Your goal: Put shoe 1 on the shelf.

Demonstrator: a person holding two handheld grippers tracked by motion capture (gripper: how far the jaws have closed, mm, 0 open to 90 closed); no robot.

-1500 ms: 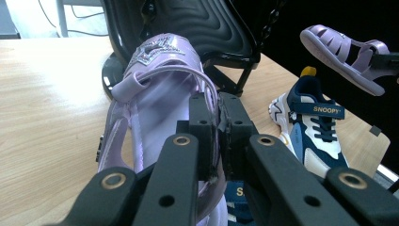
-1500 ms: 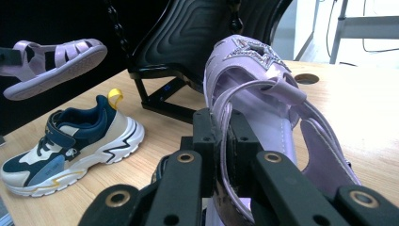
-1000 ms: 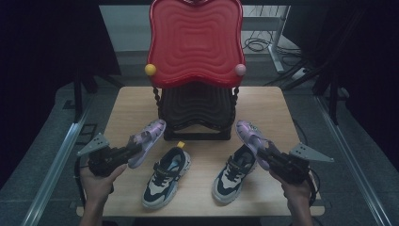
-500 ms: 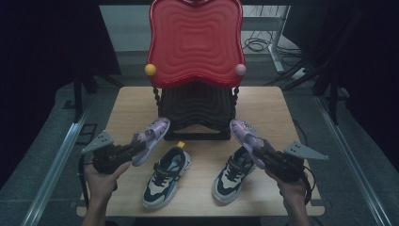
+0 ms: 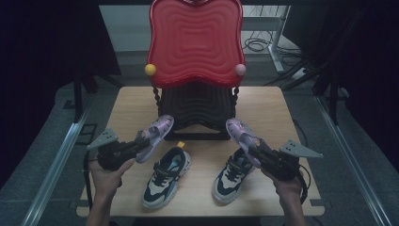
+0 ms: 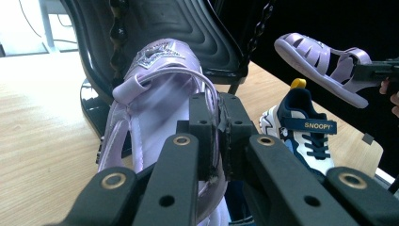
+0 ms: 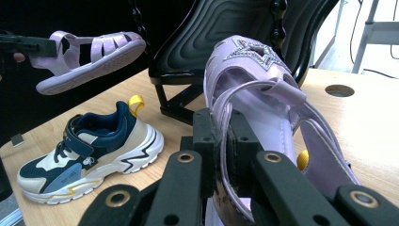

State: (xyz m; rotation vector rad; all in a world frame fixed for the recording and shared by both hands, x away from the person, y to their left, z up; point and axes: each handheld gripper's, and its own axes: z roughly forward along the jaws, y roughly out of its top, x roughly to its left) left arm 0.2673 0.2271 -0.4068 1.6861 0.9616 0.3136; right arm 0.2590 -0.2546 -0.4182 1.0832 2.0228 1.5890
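Two lilac sandals hang above the wooden table (image 5: 127, 108). My left gripper (image 5: 137, 147) is shut on the heel strap of the left sandal (image 5: 155, 136), toe pointing toward the red chair (image 5: 195, 44). In the left gripper view, that sandal (image 6: 155, 99) runs forward from the pinched jaws (image 6: 217, 132). My right gripper (image 5: 254, 151) is shut on the other sandal (image 5: 241, 134); the right gripper view has its strap (image 7: 263, 108) clamped at the jaws (image 7: 221, 141). Two navy-and-cream sneakers (image 5: 167, 176) (image 5: 233, 175) stand on the table between the hands.
The chair's black ribbed seat (image 5: 197, 106) stands at the table's middle, just beyond both sandals. A yellow ball (image 5: 150, 69) and a pink ball (image 5: 240, 69) cap the chair's sides. Metal rails (image 5: 56, 160) run along the floor on either side of the table.
The right gripper and its sandal have shifted slightly left, toward the chair base. The left gripper and its sandal stay about where they were.
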